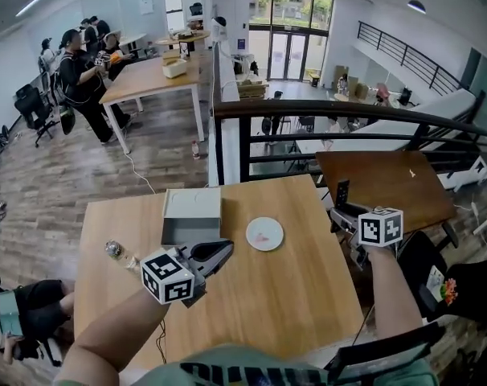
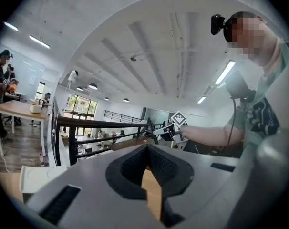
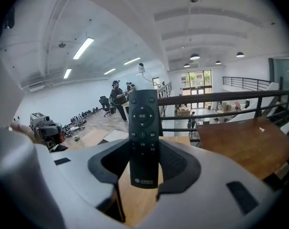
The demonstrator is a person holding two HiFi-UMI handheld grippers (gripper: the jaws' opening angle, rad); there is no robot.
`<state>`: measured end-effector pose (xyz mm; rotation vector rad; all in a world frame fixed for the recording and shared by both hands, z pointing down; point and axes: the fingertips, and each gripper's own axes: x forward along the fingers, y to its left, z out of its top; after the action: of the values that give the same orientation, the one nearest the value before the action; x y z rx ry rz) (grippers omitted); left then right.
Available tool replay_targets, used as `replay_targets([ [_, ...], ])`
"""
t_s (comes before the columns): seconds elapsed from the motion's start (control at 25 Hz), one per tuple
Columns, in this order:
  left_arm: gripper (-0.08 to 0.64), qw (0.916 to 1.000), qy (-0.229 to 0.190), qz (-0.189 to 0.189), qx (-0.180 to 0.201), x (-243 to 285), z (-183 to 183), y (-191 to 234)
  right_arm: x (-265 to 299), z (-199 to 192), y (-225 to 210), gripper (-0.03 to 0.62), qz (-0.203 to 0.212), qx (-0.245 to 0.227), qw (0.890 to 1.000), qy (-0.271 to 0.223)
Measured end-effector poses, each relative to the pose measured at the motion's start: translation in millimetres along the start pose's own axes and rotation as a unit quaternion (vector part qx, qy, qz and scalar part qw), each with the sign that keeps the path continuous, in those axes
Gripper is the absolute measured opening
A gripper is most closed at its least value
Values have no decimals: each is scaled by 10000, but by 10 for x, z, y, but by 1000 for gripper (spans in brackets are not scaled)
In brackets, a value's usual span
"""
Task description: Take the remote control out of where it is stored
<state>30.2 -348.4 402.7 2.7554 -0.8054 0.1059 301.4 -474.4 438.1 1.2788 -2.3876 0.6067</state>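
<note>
So: the slim black plastic remote control was gripped by the right gripper. Its fingers were clenched on the lower half, and the button end was left sticking up past the tips. In the head view the remote was held well to the right of the grey rectangular box. It was completely out of the box and past the right edge of the light wooden tabletop that the box was set on. The left gripper was held just on the near side of the box, slightly to its right. Its fingers were closed together with nothing caught between them. A small round white plate was parked just right of the box, between it and the remote.
</note>
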Motion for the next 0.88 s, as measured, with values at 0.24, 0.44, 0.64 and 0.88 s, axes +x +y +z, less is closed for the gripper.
replay_targets([
  [0.24,-8,9984,486,98,-259,996,-259,372,690,-366,-818,186,34,204,9982,565],
  [0.44,-9,9960,760,126,-459,1569,-404,643,1244,-670,-1214,186,72,357,9950,925],
  [0.64,-8,9936,943,232,-573,1949,-557,964,1804,-946,-1466,186,168,497,9900,1312],
  [0.88,-8,9891,1158,457,-788,2066,-910,1305,2338,-1177,-1625,186,252,597,9851,1593],
])
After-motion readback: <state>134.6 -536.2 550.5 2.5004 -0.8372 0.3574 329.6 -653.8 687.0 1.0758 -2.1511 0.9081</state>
